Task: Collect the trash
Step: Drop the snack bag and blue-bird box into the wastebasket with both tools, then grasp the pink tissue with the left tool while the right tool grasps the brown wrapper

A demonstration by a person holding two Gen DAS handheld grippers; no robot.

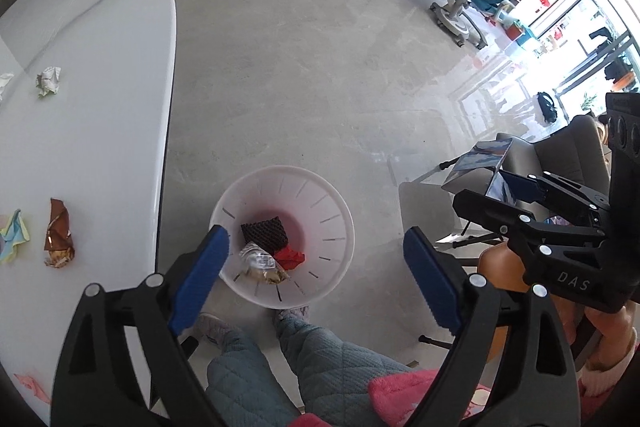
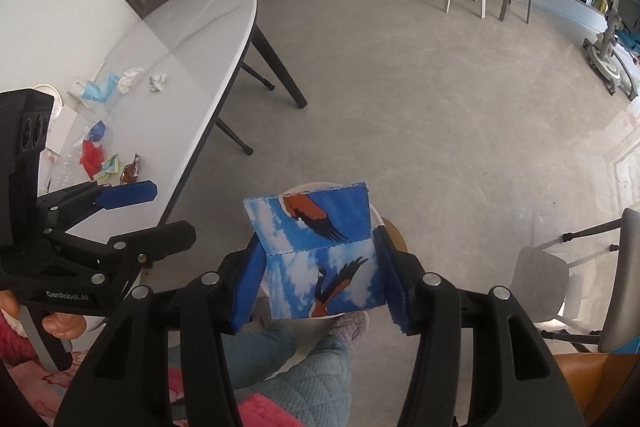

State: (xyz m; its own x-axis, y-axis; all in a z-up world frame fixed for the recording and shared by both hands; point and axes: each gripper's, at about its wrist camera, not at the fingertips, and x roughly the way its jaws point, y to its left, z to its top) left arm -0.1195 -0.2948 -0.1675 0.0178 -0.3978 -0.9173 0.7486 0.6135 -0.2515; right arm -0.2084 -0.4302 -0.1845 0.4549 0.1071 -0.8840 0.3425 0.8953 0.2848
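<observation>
Right hand-held gripper [image 2: 320, 267] clamps folded blue bird-print paper wrapper [image 2: 316, 251]: light, limp, pinched by edges. Left hand-held gripper [image 1: 316, 279] gapes, empty.

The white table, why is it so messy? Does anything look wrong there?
Yes. The white table is littered with trash: crumpled white paper, a blue face mask, red plastic and a torn brown wrapper. It belongs in the white bin on the floor. The right gripper holds a blue bird-print packet above it.
</observation>
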